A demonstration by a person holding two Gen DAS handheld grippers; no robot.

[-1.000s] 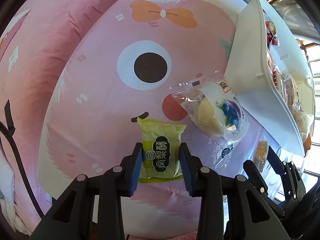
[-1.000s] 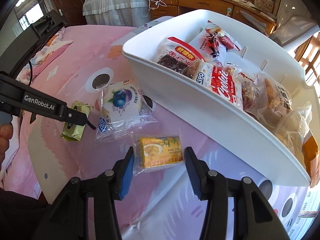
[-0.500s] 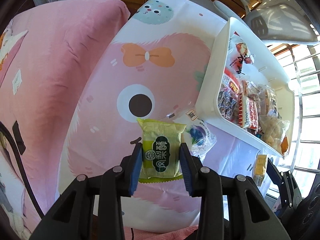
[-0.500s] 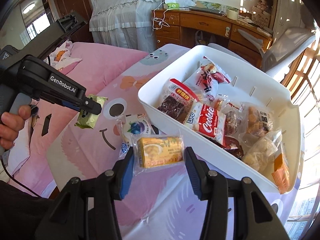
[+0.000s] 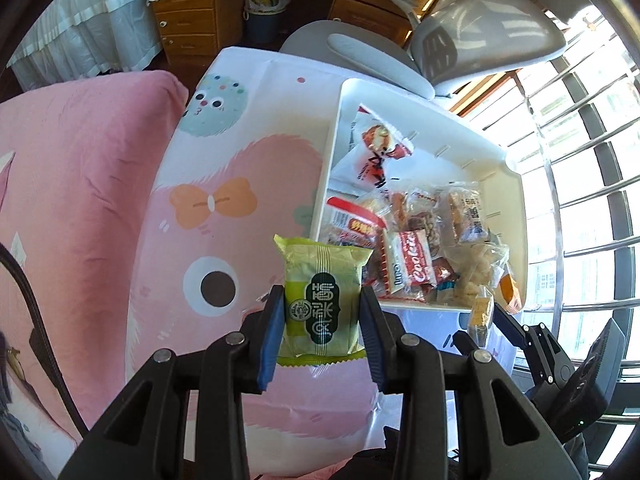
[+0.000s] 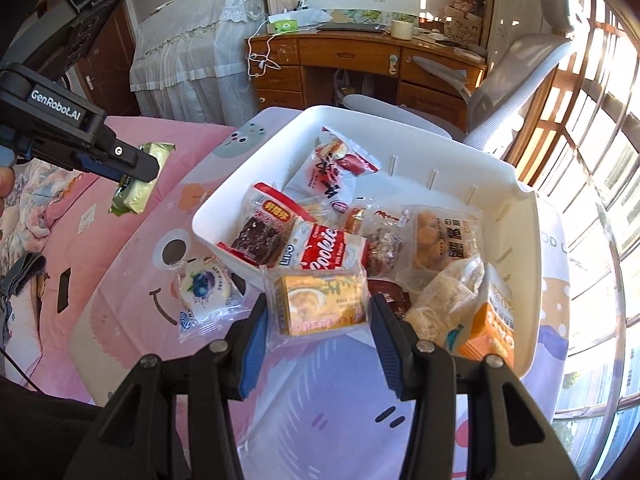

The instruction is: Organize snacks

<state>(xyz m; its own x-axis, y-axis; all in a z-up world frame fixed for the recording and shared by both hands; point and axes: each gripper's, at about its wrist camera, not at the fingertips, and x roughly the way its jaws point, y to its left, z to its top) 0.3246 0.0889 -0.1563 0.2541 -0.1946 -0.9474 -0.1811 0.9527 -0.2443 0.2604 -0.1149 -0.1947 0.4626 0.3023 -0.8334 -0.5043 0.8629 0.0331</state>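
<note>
My left gripper (image 5: 322, 330) is shut on a green snack packet (image 5: 322, 300) and holds it in the air over the pink cartoon table cover, left of the white bin (image 5: 514, 216). It also shows in the right wrist view (image 6: 136, 184). My right gripper (image 6: 316, 328) is shut on a yellow snack packet (image 6: 320, 304) and holds it up at the near rim of the white bin (image 6: 528, 240), which holds several snack packets. A blueberry packet (image 6: 206, 292) lies on the cover left of the bin.
The table cover (image 5: 224, 208) lies over a small table beside a pink bed (image 5: 72, 184). A grey office chair (image 6: 516, 76) and a wooden desk (image 6: 360, 60) stand behind the bin. A window with bars (image 5: 592, 184) is at the right.
Both grippers have risen well above the table, each carrying its packet. The right gripper has moved toward the bin's near rim. The bin now shows from above.
</note>
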